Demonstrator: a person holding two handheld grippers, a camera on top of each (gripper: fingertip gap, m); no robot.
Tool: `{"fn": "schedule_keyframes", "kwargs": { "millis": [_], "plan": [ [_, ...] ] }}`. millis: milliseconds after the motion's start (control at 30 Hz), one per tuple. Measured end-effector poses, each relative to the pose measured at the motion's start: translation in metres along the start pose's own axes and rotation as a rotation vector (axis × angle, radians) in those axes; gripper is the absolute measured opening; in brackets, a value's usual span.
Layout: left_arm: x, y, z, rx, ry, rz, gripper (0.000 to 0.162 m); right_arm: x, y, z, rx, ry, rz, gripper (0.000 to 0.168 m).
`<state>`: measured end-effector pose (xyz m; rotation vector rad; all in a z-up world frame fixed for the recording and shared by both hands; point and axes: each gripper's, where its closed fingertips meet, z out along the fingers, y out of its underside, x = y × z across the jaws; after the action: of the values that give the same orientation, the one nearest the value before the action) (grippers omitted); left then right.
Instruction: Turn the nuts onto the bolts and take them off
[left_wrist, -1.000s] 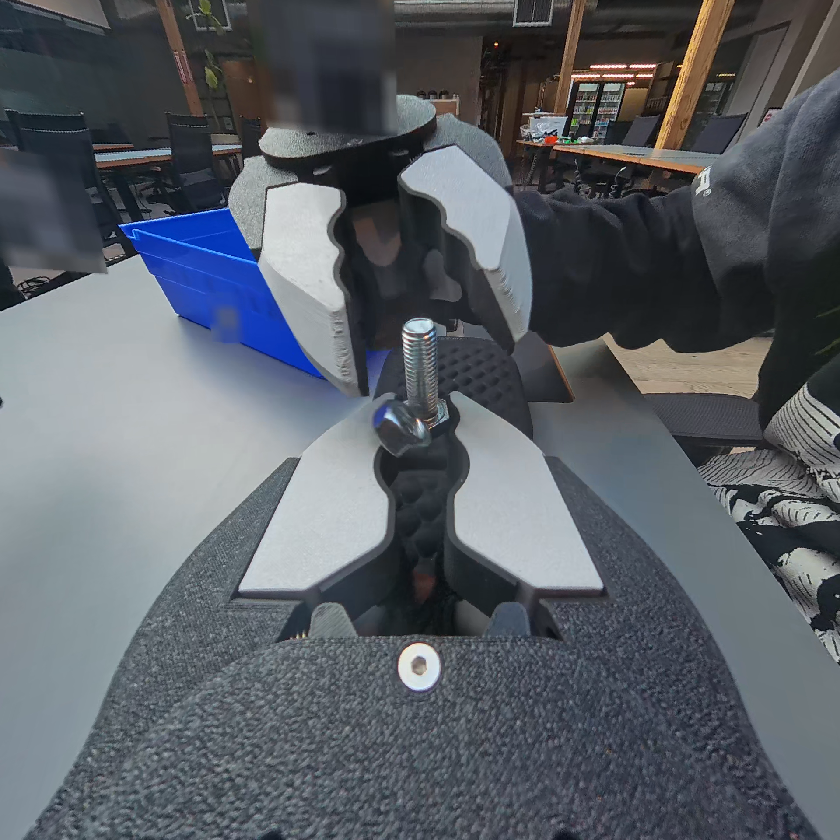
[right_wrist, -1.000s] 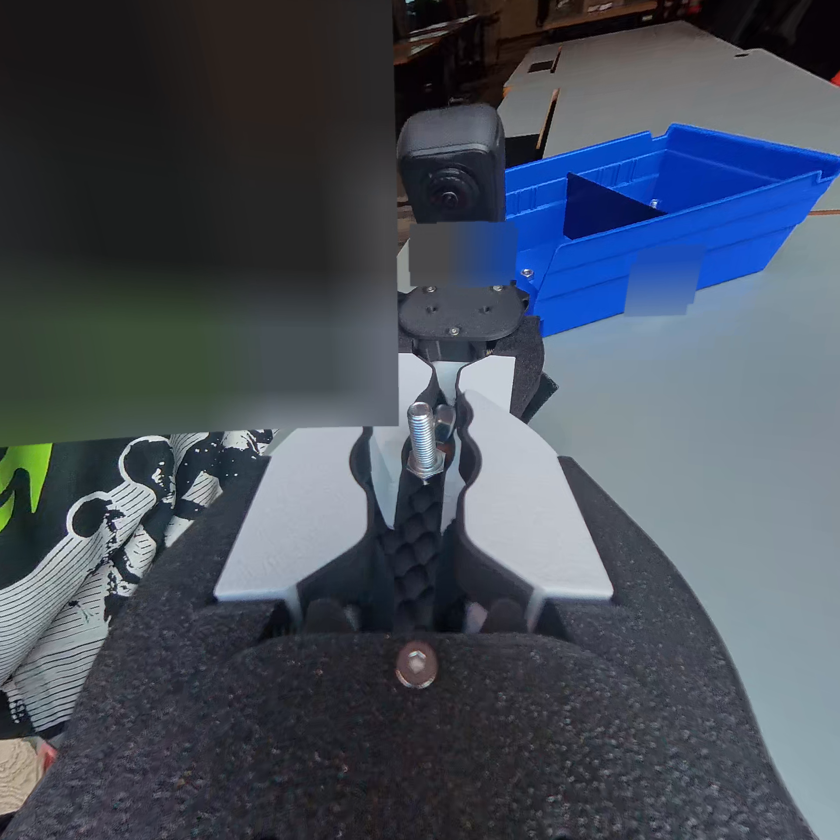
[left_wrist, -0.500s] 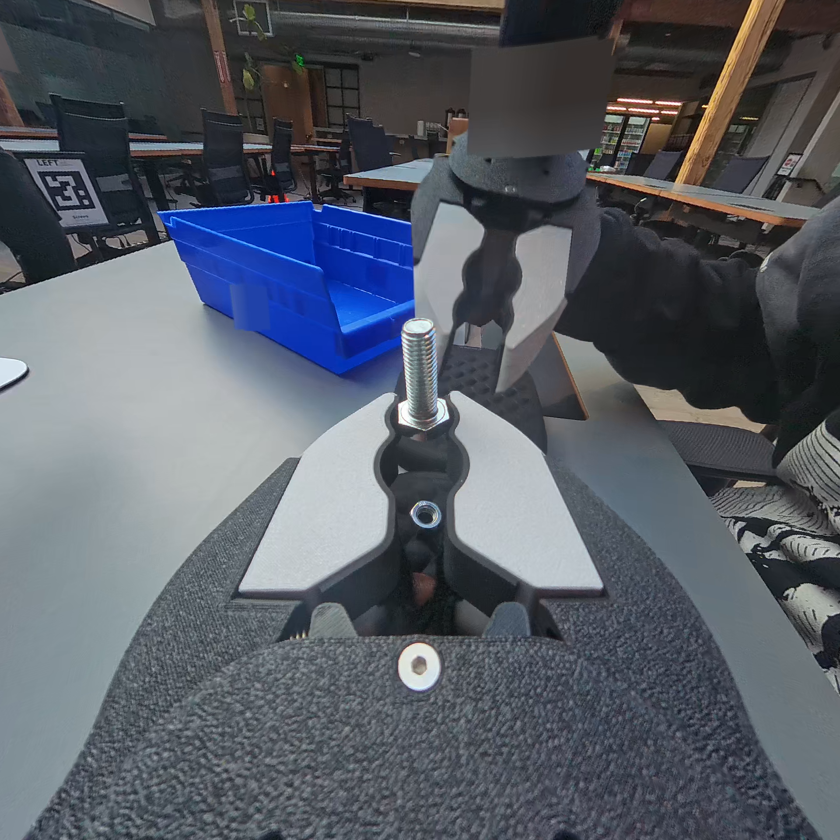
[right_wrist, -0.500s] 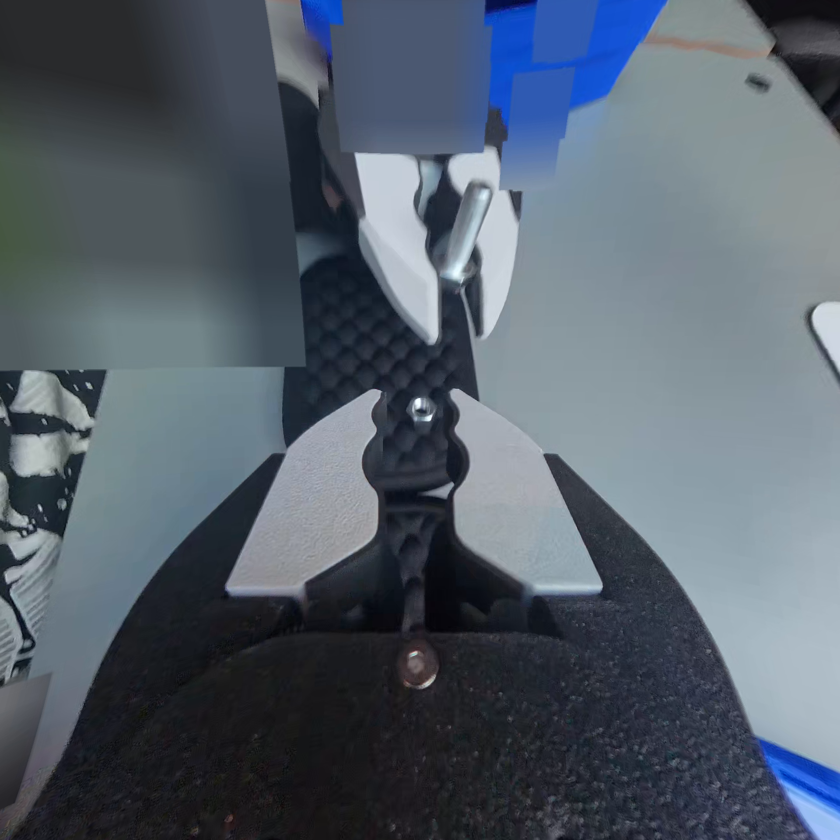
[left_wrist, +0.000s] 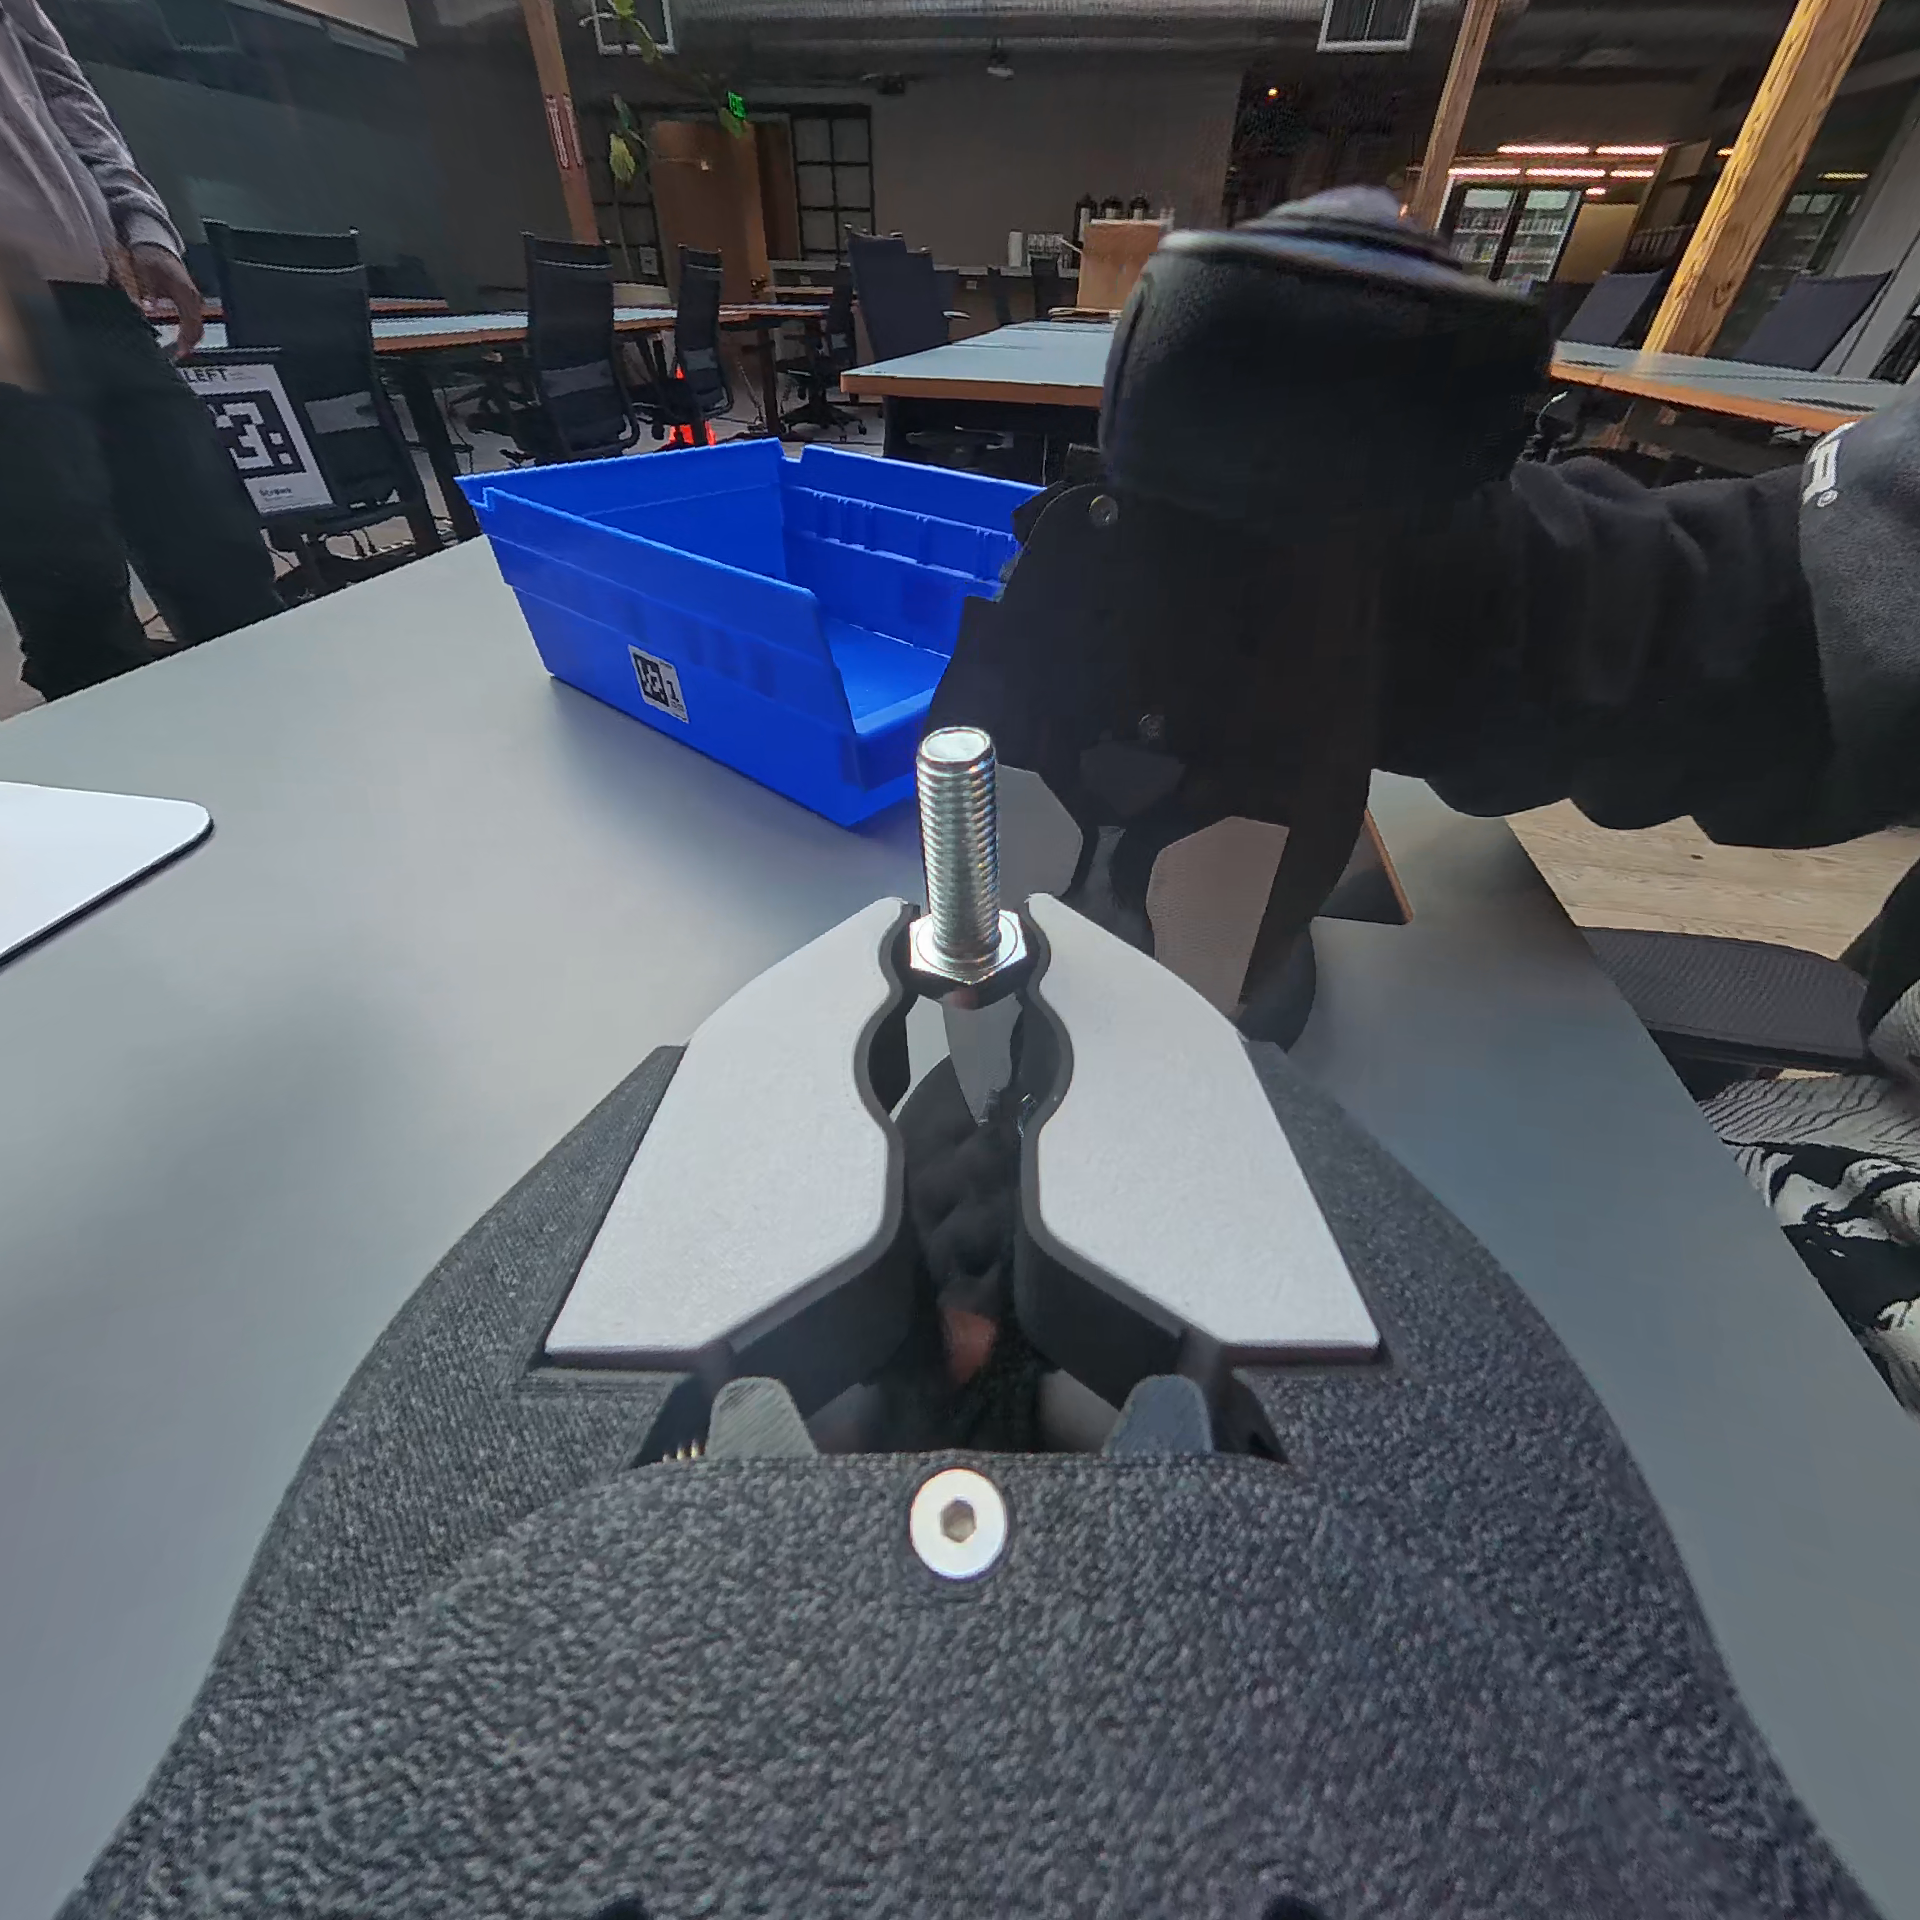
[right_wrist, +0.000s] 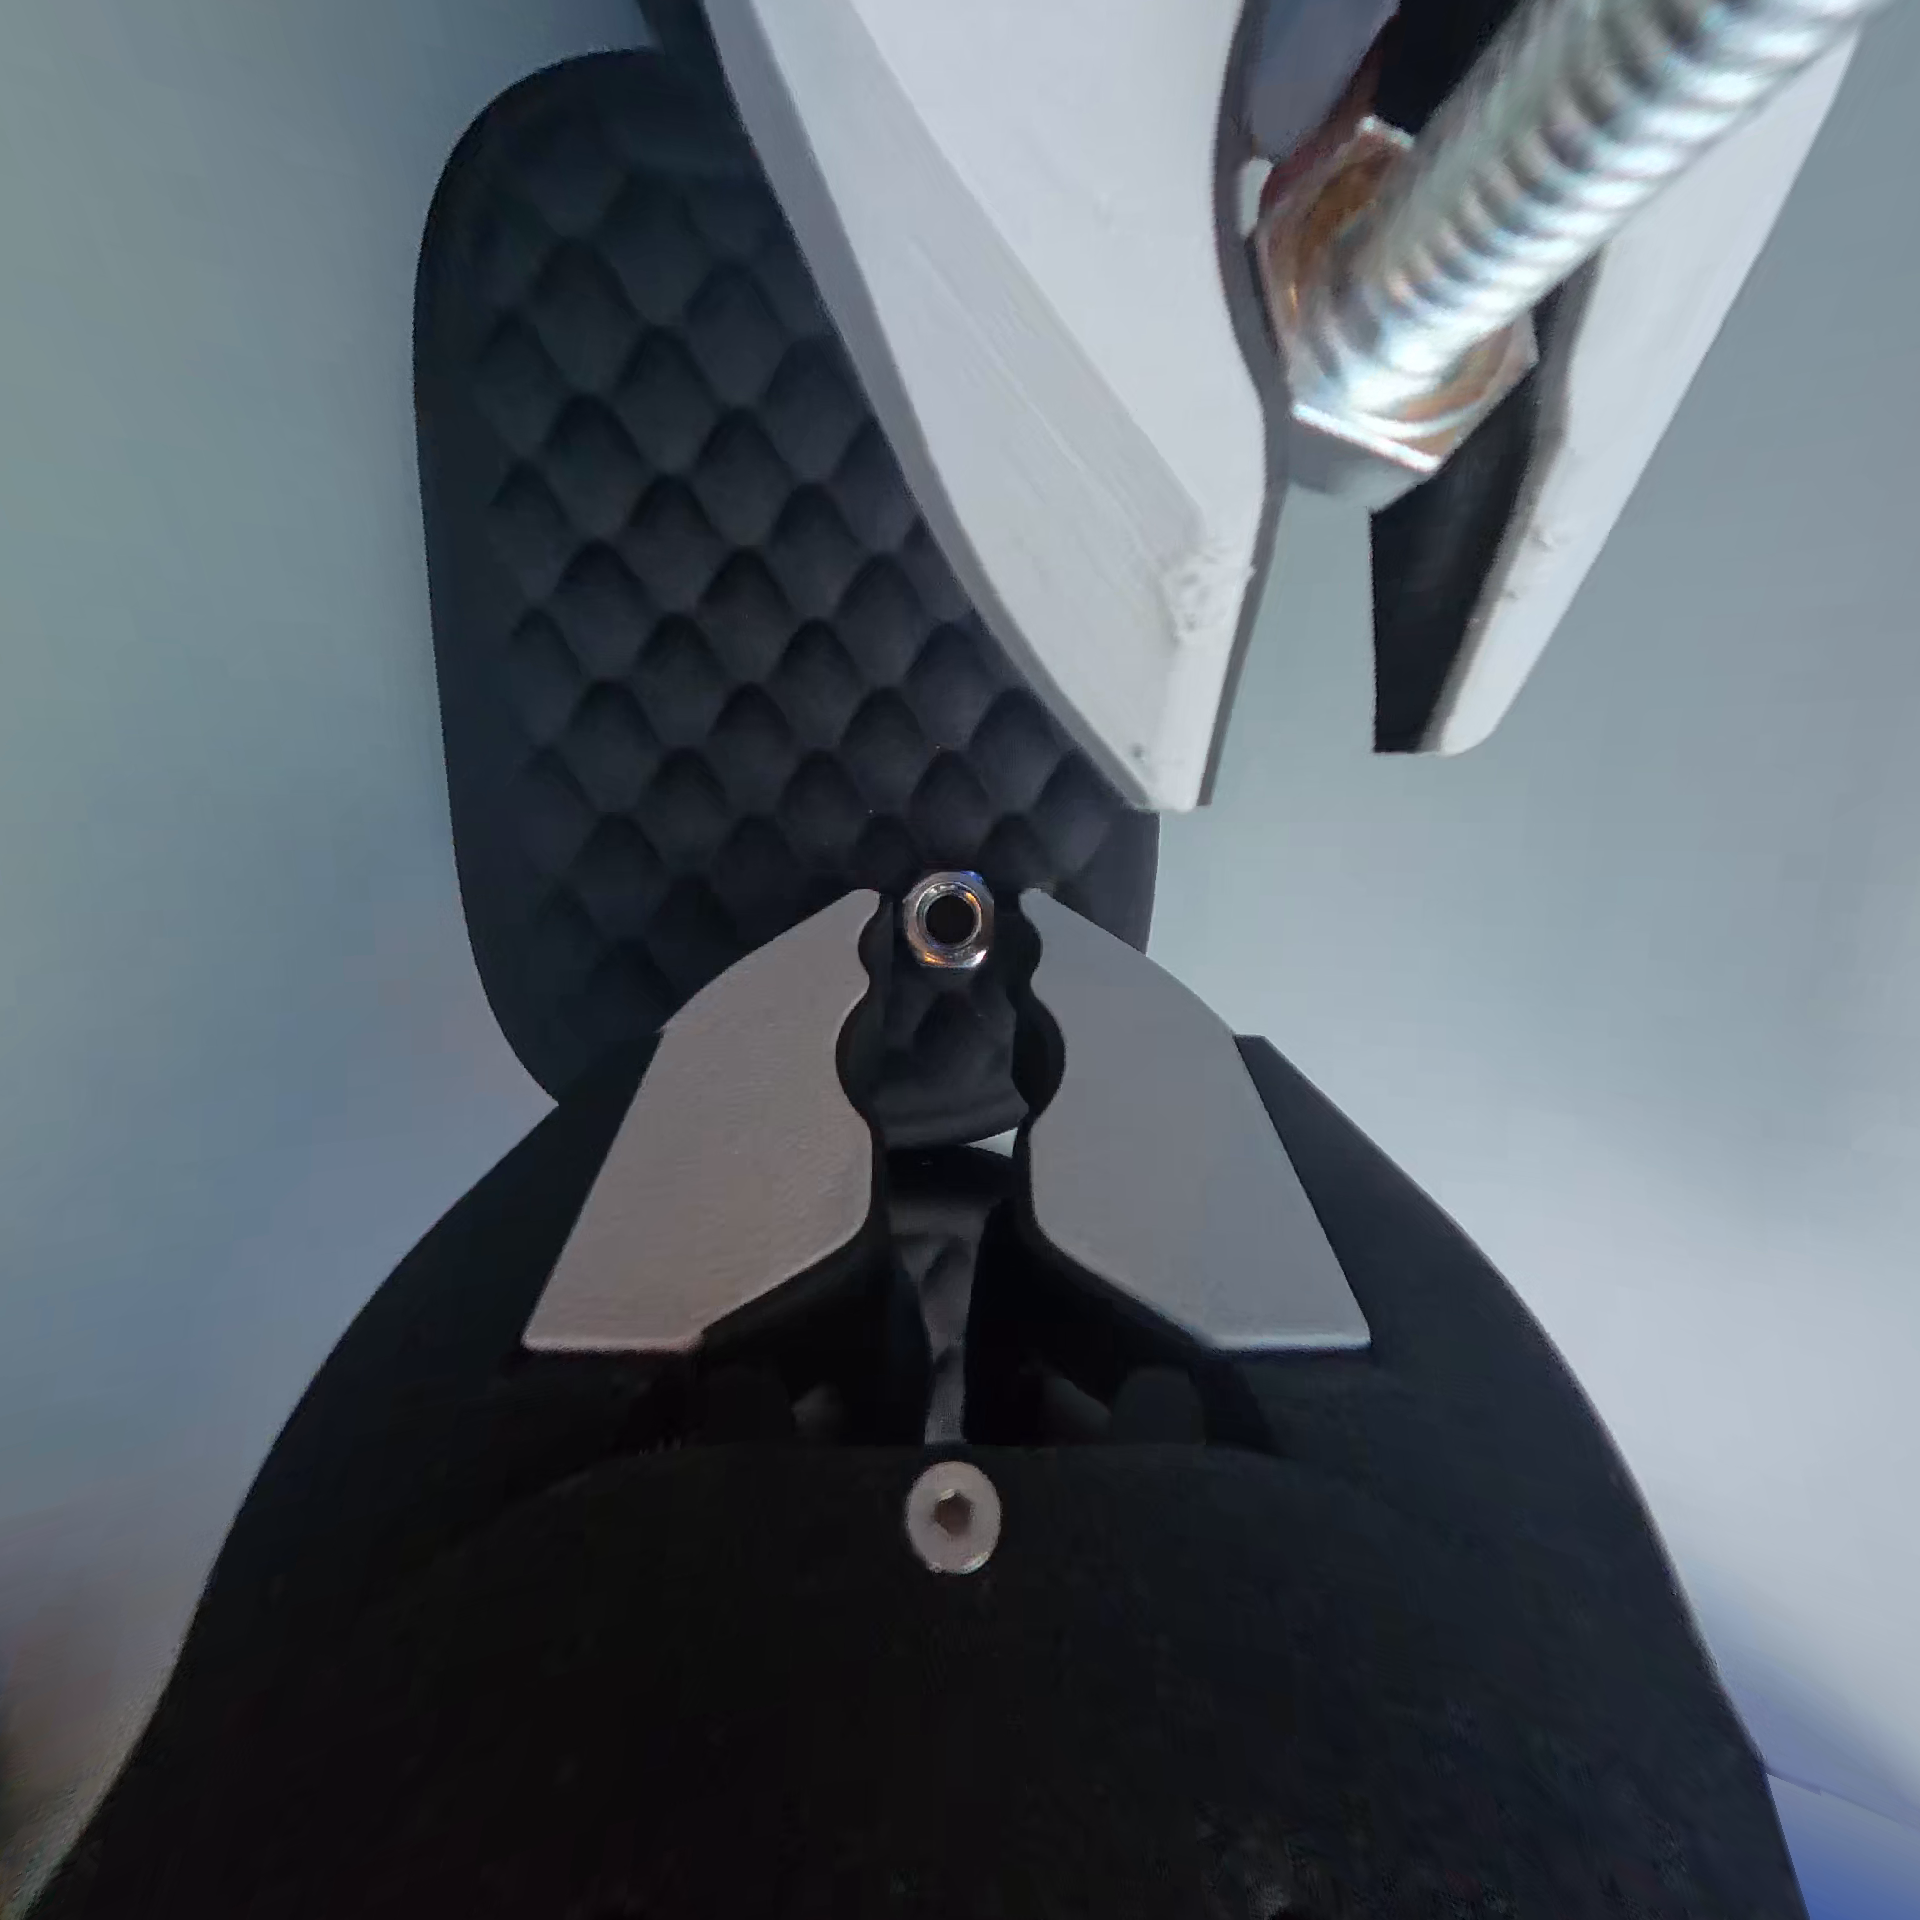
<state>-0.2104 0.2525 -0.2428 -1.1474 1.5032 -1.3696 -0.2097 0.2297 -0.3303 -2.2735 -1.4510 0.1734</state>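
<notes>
Left claw gripping bolt upright, right claw gripping loose nut.

Left claw is clamping the bolt by its hex head over the grey surface, threaded silver shank pointing up; blue bin is sitting behind. Right claw is pinching the nut at its tips, bore facing camera, apart from the bolt. Both look like small, stiff, slick steel, so holding by the hex flats seems best.

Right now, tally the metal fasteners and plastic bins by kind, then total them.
Threaded silver steel bolt, clamped by its head in the left gripper: 1
Small silver hex nut, pinched in the right gripper: 1
Blue plastic bin: 1
Total: 3
</notes>
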Motion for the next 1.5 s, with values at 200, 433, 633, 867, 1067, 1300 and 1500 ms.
{"fn": "schedule_keyframes", "kwargs": {
  "millis": [200,433,633,867,1067,1300,1500],
  "plan": [
    [0.019,-0.003,0.003,-0.006,0.095,0.029,0.017,0.001,-0.011,-0.048,0.087,-0.071,-0.098,0.018],
    [0.069,0.003,0.011,-0.023,0.347,0.088,0.017,-0.019,-0.078,-0.147,0.280,-0.288,-0.525,0.018],
    [0.075,0.013,0.014,-0.072,0.375,0.117,0.017,-0.039,-0.080,-0.119,0.153,-0.489,-0.664,0.018],
    [0.075,0.011,0.013,-0.059,0.381,0.114,0.017,-0.035,-0.078,-0.108,0.182,-0.494,-0.655,0.018],
    [0.074,0.008,0.011,-0.040,0.384,0.103,0.017,-0.036,-0.075,-0.105,0.198,-0.502,-0.655,0.018],
    [0.075,0.008,0.011,-0.034,0.393,0.108,0.017,-0.035,-0.074,-0.104,0.254,-0.505,-0.632,0.018],
    [0.067,0.011,0.015,-0.064,0.328,0.103,0.017,-0.028,-0.072,-0.099,0.241,-0.444,-0.496,0.018]
  ]
}}
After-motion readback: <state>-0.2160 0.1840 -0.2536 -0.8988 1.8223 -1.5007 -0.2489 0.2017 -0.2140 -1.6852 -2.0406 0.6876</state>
